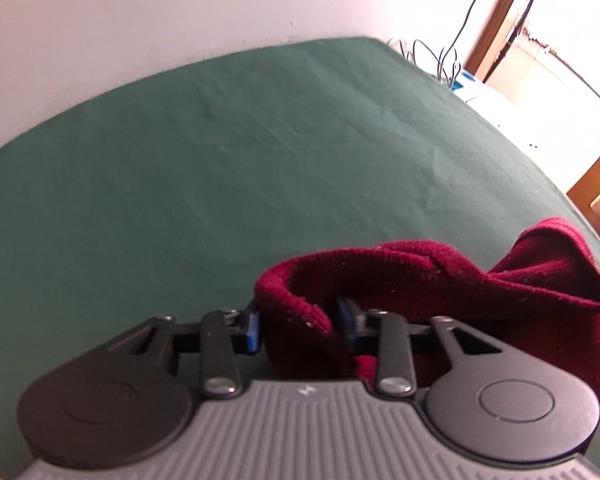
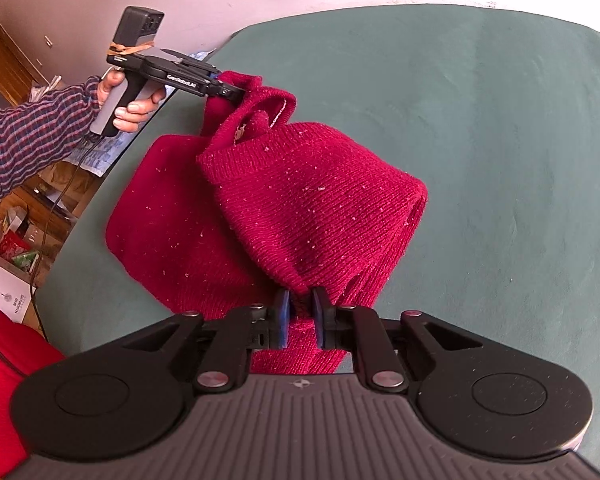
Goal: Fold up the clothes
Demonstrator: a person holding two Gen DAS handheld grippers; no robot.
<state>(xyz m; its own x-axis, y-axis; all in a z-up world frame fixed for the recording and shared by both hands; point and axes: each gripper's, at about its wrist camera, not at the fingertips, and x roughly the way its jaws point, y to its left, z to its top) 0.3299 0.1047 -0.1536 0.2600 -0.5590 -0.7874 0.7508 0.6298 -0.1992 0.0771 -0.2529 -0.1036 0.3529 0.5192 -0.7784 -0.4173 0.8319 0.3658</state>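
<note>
A dark red knit garment (image 1: 460,280) (image 2: 300,200) hangs bunched above the green-covered table (image 1: 220,160) (image 2: 500,140), stretched between both grippers. My left gripper (image 1: 300,326) is shut on a thick rolled edge of the knit; in the right wrist view the left gripper (image 2: 228,90) pinches the garment's far upper corner, with a hand (image 2: 132,108) on its handle. My right gripper (image 2: 300,318) is shut on a gathered fold at the near end, blue pads pressing the cloth. The lower part of the garment drapes toward the table's left side.
A white wall runs behind the table. Cables (image 1: 448,60) and a wooden door frame (image 1: 496,16) stand at the far right. Boxes and clutter (image 2: 12,248) fill the floor left of the table. A plaid sleeve (image 2: 28,140) and a red fabric item (image 2: 4,380) are at left.
</note>
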